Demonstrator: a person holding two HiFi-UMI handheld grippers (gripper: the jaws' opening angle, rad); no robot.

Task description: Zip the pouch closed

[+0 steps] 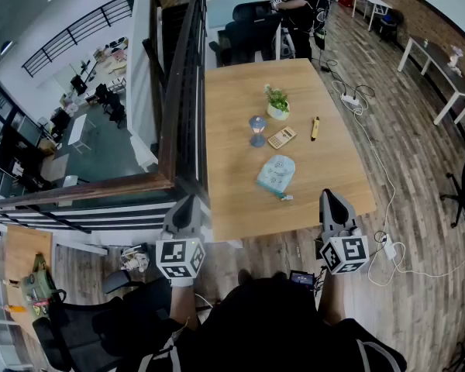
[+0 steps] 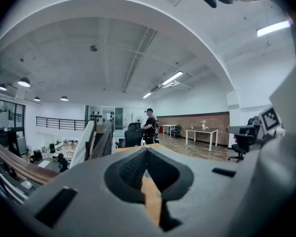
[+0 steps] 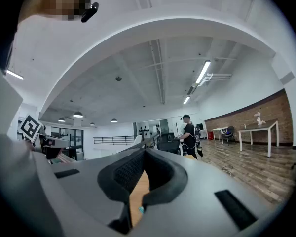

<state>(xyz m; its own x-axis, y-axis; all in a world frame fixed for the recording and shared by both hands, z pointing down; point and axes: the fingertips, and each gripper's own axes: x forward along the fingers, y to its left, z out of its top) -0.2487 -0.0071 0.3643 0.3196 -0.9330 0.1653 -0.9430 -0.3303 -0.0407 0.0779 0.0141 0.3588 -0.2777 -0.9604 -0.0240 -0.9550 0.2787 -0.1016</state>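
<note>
A light blue pouch (image 1: pixel 277 173) with a printed face lies flat on the wooden table (image 1: pixel 232 200), near its front edge, its zip pull toward me. My left gripper (image 1: pixel 187 211) is shut and hangs level in front of the table's near left corner, well short of the pouch. The right gripper (image 1: pixel 331 208) is shut too, at the near right corner, also clear of the pouch. Both gripper views look along closed jaws over the table top; a sliver of the pouch (image 3: pixel 141 209) shows low between the right jaws. Nothing is held.
Farther back on the table stand a small potted plant (image 1: pixel 277 103), a blue hourglass-shaped object (image 1: pixel 257 130), a calculator (image 1: pixel 282 137) and a yellow marker (image 1: pixel 315 128). A railing (image 1: pixel 187 76) runs along the table's left side. A person (image 1: pixel 302 6) stands by chairs beyond the far end.
</note>
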